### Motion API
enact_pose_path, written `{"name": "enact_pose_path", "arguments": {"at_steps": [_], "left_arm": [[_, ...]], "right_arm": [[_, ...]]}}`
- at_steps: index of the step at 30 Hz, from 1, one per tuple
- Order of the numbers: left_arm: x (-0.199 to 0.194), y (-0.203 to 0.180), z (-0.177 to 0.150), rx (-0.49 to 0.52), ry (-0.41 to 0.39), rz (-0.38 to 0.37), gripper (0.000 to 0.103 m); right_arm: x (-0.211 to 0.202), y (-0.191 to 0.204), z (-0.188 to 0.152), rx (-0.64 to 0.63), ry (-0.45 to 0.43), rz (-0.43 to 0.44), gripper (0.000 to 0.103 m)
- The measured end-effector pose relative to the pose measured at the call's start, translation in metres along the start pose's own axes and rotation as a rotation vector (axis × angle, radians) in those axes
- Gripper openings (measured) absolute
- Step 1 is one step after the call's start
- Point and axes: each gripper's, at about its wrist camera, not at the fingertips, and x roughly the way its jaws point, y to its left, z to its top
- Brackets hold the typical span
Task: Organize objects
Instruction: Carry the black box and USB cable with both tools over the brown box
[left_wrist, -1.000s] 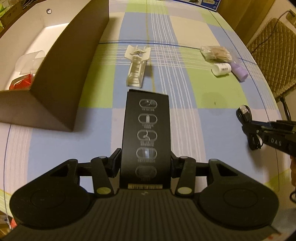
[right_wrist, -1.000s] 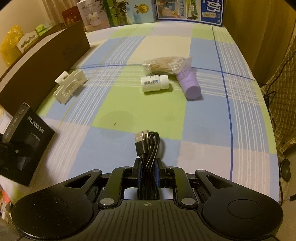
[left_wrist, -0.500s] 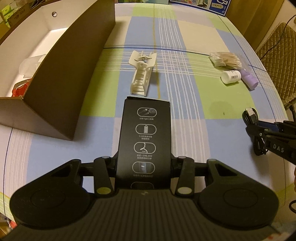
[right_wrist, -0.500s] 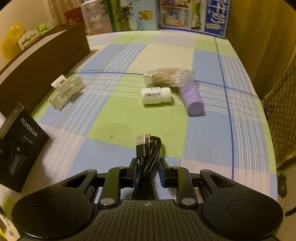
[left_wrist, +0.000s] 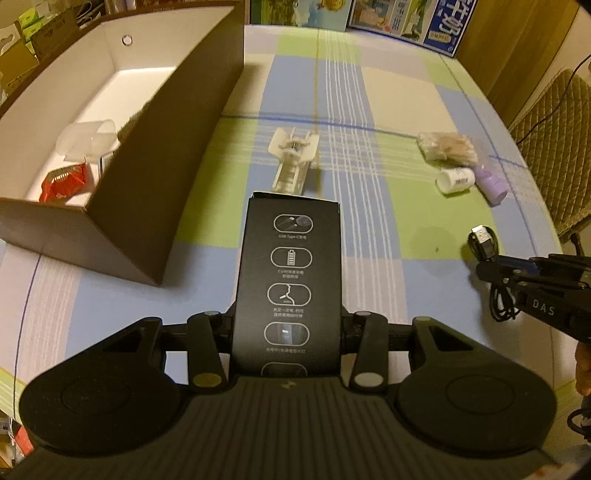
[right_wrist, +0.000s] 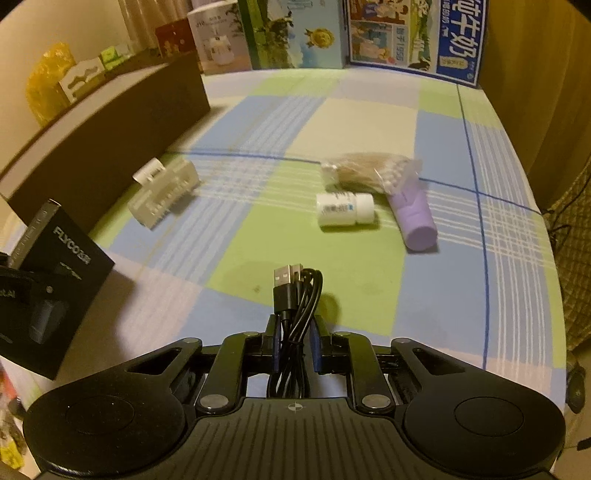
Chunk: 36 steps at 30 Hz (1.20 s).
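Left tongs (left_wrist: 288, 328) clamp the black box (left_wrist: 290, 280), right tongs (right_wrist: 295, 343) closing on the coiled USB cable (right_wrist: 295, 295) (bundle between them), so I'd lift both clear over the cardboard box (left_wrist: 166, 166) wall before dropping.

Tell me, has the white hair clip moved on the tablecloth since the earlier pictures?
No. In the left wrist view the white hair clip lies just below the dark blue line of the tablecloth, as before; only the camera's viewpoint shifted.
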Motion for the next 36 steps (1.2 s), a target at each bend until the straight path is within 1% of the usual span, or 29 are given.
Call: {"name": "enact_pose_path", "arguments": {"at_steps": [10, 19, 27, 36], "left_arm": [[-0.033, -0.002, 0.012, -0.009, -0.092, -0.045, 0.039], [-0.063, 0.006, 0.027, -0.022, -0.168, -0.099, 0.039], [-0.089, 0.031, 0.038, -0.049, -0.229, -0.125, 0.039], [-0.111, 0.071, 0.050, -0.073, -0.282, -0.109, 0.039]], "right_arm": [[-0.024, 0.021, 0.030, -0.002, -0.066, 0.074, 0.013], [-0.041, 0.043, 0.055, 0.013, -0.113, 0.129, 0.013], [-0.051, 0.072, 0.075, 0.037, -0.140, 0.212, 0.013], [-0.050, 0.120, 0.102, 0.017, -0.170, 0.293, 0.013]]}}
